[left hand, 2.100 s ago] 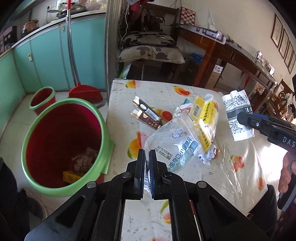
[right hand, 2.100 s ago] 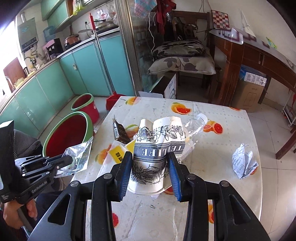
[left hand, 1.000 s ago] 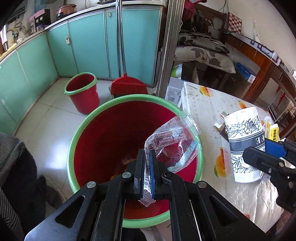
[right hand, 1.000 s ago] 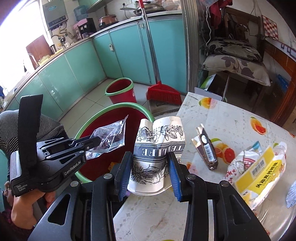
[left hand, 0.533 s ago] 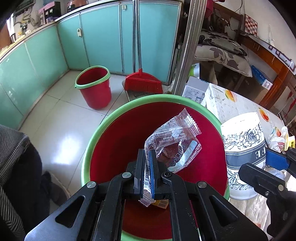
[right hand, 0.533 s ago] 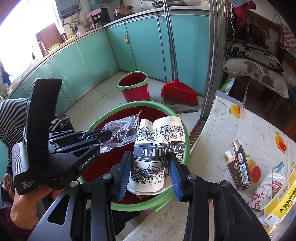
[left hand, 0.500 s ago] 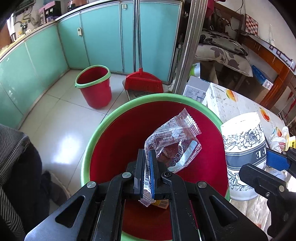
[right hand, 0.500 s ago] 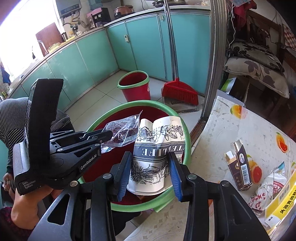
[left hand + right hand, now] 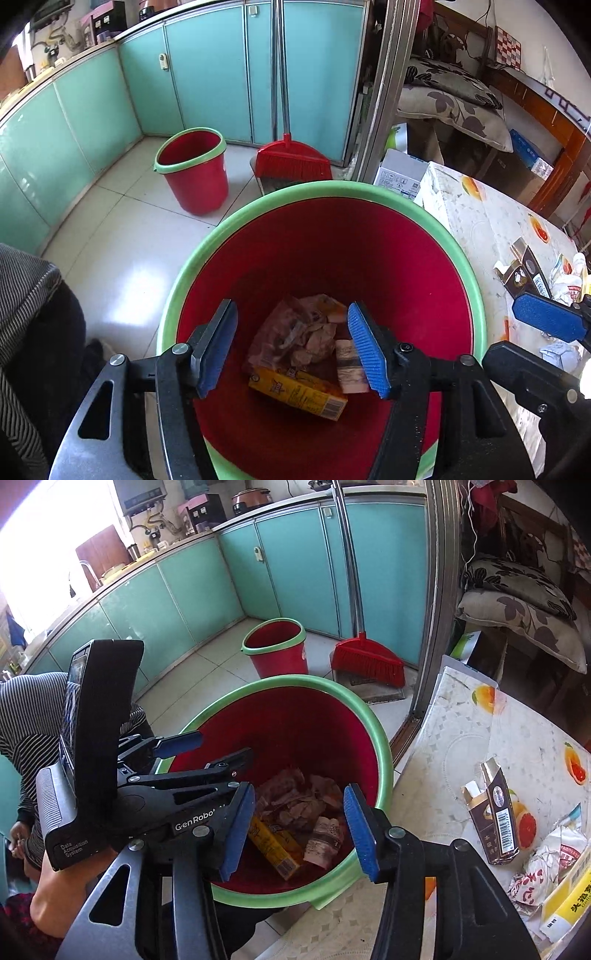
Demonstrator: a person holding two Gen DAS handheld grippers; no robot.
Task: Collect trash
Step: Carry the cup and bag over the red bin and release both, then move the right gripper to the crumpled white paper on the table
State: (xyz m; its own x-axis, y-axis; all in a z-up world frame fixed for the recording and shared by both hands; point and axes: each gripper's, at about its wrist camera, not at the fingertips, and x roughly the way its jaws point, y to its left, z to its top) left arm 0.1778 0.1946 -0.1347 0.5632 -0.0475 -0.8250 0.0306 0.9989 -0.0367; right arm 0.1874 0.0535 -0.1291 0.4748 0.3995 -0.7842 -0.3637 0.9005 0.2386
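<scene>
Now both the left gripper & right gripper, jaws opening w/ nothing between, hang over the big red green-rimmed plastic bin (trash inside), so swinging back carelessly could clip its rim.

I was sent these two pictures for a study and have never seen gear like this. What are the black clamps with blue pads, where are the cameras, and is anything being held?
No robot: a person holds a two-finger clamp in each hand, each with a camera looking along its fingers. One picture looks past the left gripper, the other past the right gripper. Both hang over a big red bin with trash at its bottom, including a yellow box. Both sets of jaws are opening with nothing between them. On the table lie a dark carton and wrappers.
</scene>
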